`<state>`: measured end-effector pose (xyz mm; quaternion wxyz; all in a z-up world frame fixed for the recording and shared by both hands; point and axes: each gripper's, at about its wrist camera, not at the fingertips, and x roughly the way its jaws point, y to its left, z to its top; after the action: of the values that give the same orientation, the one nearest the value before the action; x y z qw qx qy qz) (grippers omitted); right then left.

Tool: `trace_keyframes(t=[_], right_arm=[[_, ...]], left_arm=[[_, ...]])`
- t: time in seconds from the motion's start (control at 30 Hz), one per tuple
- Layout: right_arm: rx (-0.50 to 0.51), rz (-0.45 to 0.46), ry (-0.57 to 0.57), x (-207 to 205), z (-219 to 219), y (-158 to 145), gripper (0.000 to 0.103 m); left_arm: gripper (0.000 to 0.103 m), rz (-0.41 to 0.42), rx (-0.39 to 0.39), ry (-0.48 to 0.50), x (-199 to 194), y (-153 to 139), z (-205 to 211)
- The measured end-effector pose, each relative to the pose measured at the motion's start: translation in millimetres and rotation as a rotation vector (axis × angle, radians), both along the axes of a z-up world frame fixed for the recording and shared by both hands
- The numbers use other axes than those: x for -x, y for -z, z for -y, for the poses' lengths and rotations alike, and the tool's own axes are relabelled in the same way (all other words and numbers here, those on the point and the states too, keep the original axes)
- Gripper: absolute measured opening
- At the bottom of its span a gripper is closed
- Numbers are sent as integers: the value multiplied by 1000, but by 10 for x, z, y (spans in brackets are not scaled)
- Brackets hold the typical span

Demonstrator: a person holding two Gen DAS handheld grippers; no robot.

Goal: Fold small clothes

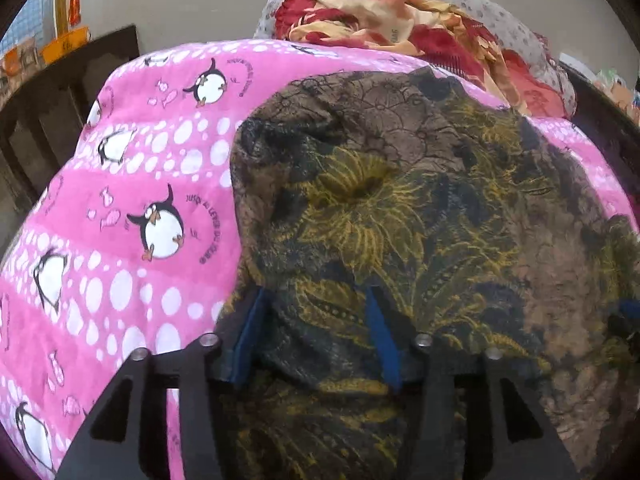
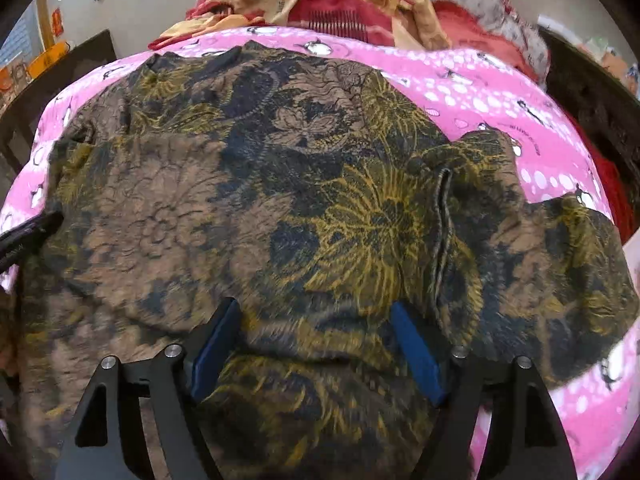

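Floral garment [image 2: 280, 200] spills past both views' edges.

"JUSQU'AU LEVER DU SOLEIL" on pink penguin blanket [image 1: 132, 184]

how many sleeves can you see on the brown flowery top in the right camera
1: a short sleeve sticking out at the right of the brown floral top. The other sleeve may be hidden at the left edge.

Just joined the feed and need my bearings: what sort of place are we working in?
Probably a bedroom at home. The brown floral garment lies spread on a pink penguin blanket, as on a bed, with a heap of red and cream clothes behind it and dark wooden furniture beside it.
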<state>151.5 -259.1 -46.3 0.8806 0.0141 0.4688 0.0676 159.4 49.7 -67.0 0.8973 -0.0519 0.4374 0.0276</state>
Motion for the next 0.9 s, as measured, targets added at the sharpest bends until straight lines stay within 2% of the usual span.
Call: trace_keyframes(t=[0.03,0.07,0.1,0.13,0.2,0.27,0.33,0.37,0.47,0.53,0.57,0.6,0.67,0.7,0.73,0.77,0.8,0.83,0.9], right_arm=[[-17,49,22,65,113,-144,79],[-27,100,60,130,300,-308,80],[-25,142,119,191,597,-462,83],[-16,162,180,227,888,-541,85],[-5,168,295,255,1443,-585,85],[-36,128,423,269,2072,-522,85],[-166,92,558,378,2727,-398,82],[-281,74,620,441,3017,-311,82],[-561,30,703,493,3482,-29,76],[-731,-12,746,464,3617,256,75],[-769,-23,768,466,3631,355,75],[-811,21,799,456,3656,425,75],[-835,77,811,401,3699,455,74],[-825,91,817,351,3702,475,70],[-808,86,830,317,3707,507,54],[-787,60,843,262,3695,539,44],[-745,37,837,254,3724,526,19],[-708,32,827,228,3705,487,5],[-594,87,774,238,3658,158,4]], left_arm=[[63,3,18,3,41,-25,4],[72,16,37,14,120,-64,26],[82,28,49,20,193,-84,53],[86,39,64,29,258,-91,91],[97,42,82,64,335,-19,178],[100,15,60,104,355,129,257],[103,27,65,111,338,94,256],[103,19,82,104,326,112,236],[103,28,95,98,345,106,224],[103,29,92,95,368,108,219],[103,30,92,94,381,106,218],[103,29,93,93,304,109,235],[103,29,94,92,303,114,216],[103,27,93,89,303,115,217],[103,26,92,89,303,120,213],[103,25,89,89,295,123,216],[103,24,87,88,290,123,222],[103,24,87,87,281,124,223],[103,24,88,88,283,125,225]])
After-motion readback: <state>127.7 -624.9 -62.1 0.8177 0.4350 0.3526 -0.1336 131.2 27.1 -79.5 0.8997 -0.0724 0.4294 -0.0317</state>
